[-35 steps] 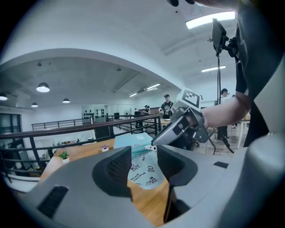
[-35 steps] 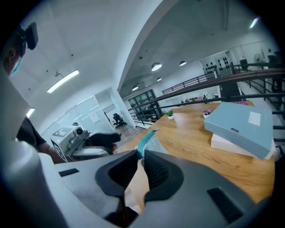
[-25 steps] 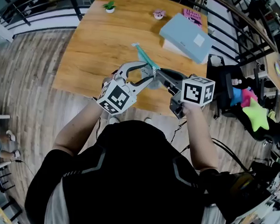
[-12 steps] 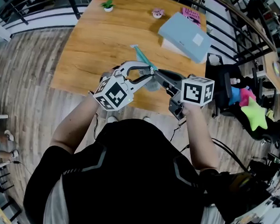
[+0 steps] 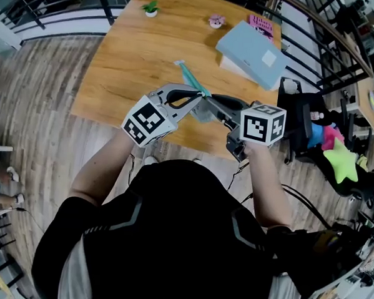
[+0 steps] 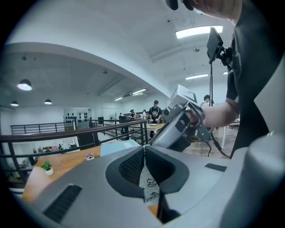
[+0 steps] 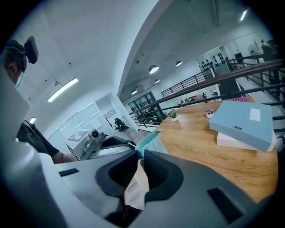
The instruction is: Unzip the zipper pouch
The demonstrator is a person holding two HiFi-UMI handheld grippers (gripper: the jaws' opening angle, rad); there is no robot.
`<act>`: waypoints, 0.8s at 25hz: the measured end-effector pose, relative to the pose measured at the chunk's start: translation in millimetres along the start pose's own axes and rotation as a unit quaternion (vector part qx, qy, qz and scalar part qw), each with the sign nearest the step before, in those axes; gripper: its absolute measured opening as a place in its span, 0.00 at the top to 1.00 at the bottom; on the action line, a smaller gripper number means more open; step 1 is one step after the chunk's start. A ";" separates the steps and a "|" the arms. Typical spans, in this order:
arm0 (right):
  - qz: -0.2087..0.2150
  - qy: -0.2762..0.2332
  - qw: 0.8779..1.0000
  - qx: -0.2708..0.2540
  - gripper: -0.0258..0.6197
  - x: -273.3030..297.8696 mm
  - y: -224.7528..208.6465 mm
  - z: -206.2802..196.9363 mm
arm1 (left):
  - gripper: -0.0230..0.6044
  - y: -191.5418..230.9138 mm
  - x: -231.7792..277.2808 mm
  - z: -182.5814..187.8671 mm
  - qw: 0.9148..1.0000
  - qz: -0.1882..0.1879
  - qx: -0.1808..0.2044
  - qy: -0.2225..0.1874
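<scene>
Two claws hold the zipper pouch (image 5: pixel 192 77) above the worktop (image 5: pixel 135 55). The right claw (image 7: pixel 140 156) clamps its fabric as anchor, while the left claw (image 6: pixel 144 151) has just closed on a printed tab, probably the pull.

Bright even indoor light, ceiling strip lamps (image 6: pixel 196 32), soft shadows, heavy fisheye bend, dark round vignette in both gripper views, nearest foreground soft, head view sharp

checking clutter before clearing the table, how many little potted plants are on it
2. A green plant at the table's far left corner; a pink one right of it on the far edge. The near edge is partly hidden.
</scene>
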State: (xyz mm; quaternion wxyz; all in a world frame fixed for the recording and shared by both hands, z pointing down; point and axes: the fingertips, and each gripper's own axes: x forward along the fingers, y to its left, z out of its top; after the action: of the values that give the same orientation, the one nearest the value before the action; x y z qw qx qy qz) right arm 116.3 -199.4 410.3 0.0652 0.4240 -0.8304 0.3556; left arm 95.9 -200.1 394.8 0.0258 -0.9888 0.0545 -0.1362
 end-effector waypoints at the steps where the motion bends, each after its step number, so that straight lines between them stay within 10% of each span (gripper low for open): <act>1: 0.000 0.002 1.000 -0.008 0.88 1.1 0.5 0.4 | 0.91 0.9 -0.9 -0.3 1.000 0.002 -0.006 0.001; 20: 0.009 0.058 0.993 -0.106 0.88 16.0 5.2 -14.0 | 0.91 8.9 -10.8 -20.8 0.994 0.046 -0.092 0.036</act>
State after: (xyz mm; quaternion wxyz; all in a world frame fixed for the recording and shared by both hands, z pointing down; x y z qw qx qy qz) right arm 99.6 -199.0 424.4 0.1548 0.3854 -0.8621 0.2902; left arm 78.9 -208.5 411.4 -0.0606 -0.9780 0.1130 -0.1644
